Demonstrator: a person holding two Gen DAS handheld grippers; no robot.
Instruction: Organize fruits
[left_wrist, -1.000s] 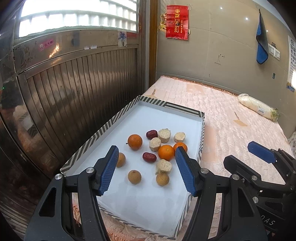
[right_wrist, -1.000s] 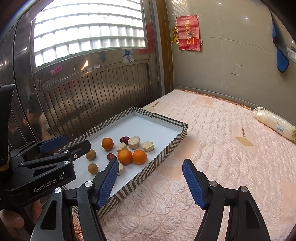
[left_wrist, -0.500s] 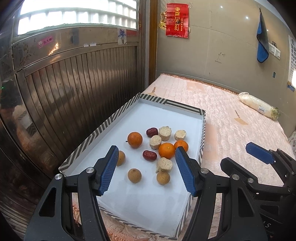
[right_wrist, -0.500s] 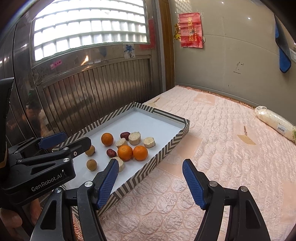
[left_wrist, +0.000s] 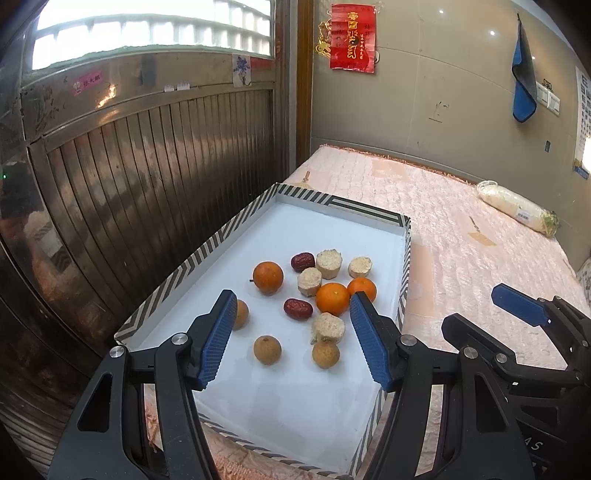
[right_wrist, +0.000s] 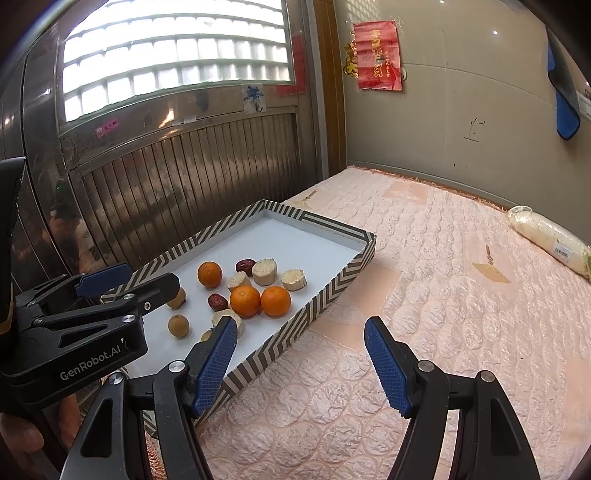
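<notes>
Tray (left_wrist: 236, 229): black-and-white chevron walls, white floor. Oranges (left_wrist: 332, 298) orange, dates (left_wrist: 297, 308) dark red, longans (left_wrist: 267, 350) tan. Mattress (right_wrist: 443, 295) pale pink, quilted. Tong pads (left_wrist: 218, 339) blue, frames black. Wall poster (left_wrist: 352, 36) red.

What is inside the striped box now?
Inside the striped box: three oranges, two red dates, four pale cut pieces and three small brown fruits. The left gripper partly hides one brown fruit.

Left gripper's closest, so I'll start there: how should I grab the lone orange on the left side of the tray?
Take the lone orange across its widest middle, coming down from above with the open left gripper. It is round and sits apart, with bare tray floor on both sides. A date lies up-right, so set the fingers left-right.
</notes>
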